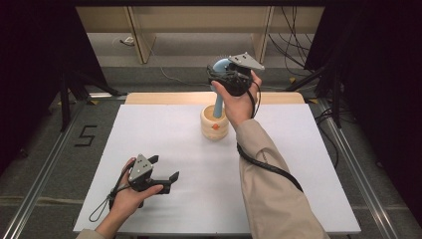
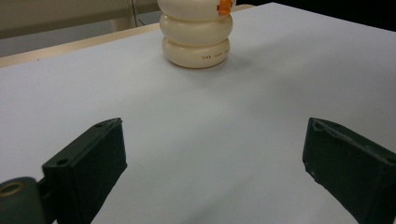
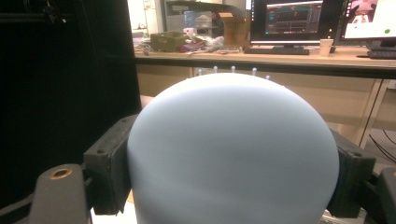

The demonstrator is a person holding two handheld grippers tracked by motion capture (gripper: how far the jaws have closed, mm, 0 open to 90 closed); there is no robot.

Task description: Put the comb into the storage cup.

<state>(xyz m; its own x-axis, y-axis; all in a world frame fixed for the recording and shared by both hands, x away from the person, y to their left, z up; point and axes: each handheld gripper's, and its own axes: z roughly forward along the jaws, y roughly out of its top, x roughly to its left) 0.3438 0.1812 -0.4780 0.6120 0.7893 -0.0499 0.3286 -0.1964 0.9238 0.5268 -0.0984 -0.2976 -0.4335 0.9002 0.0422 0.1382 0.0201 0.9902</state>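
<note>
The jaws of the right gripper clamp the rounded pale-blue head of a hairbrush, one black pad on each side, bristle tips just showing over its far edge. The brush's handle stands in the cream ribbed holder at the table's far side. Whether it's going in or coming out I can't tell; release or lift remains. The left gripper rests near the front edge, jaws wide and holding nothing, well apart from the holder.
</note>
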